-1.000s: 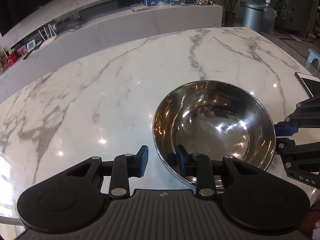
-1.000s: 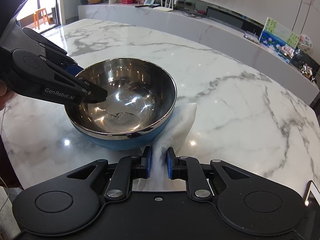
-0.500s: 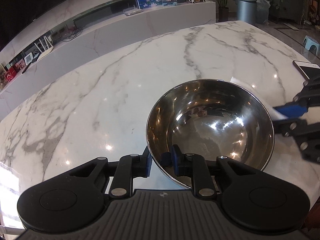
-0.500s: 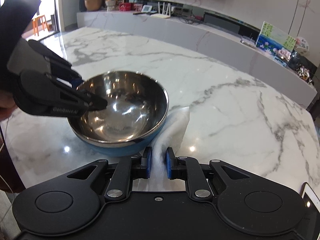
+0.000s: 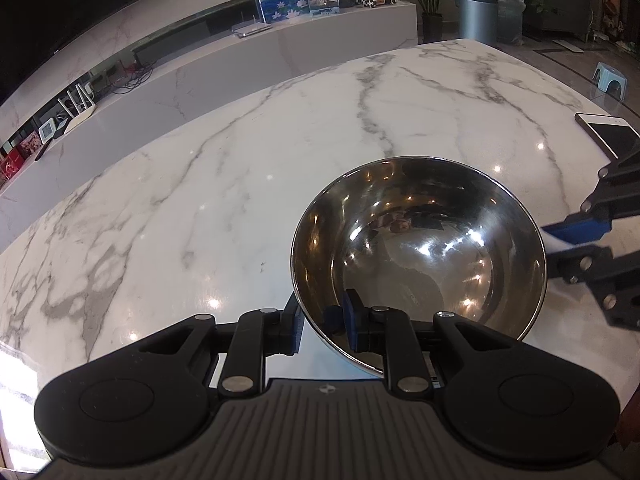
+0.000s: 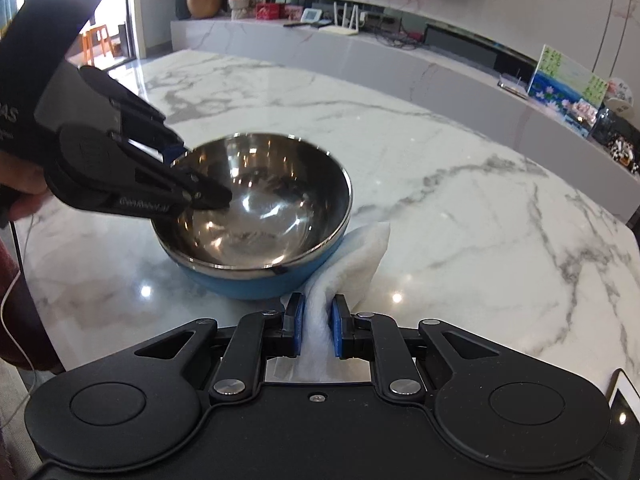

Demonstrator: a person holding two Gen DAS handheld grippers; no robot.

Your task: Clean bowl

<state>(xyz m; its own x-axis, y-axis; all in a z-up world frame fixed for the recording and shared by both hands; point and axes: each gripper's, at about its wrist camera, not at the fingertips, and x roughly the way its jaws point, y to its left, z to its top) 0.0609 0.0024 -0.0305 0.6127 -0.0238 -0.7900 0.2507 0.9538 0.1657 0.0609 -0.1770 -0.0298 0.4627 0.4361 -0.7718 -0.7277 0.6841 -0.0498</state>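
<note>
1. The bowl [image 6: 256, 216] sits on the tabletop [image 6: 460, 208]; the left tool [image 5: 320, 322] pinches its near rim. Keep that grip steady.
2. The right tool [image 6: 316, 326] pinches a white cloth [image 6: 356, 256] beside the bowl; bring it over the rim and wipe inside.

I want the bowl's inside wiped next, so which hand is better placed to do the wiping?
Right. Its tongs are shut on the white cloth beside the bowl, while the left tongs pinch the bowl's rim, steadying it.
</note>
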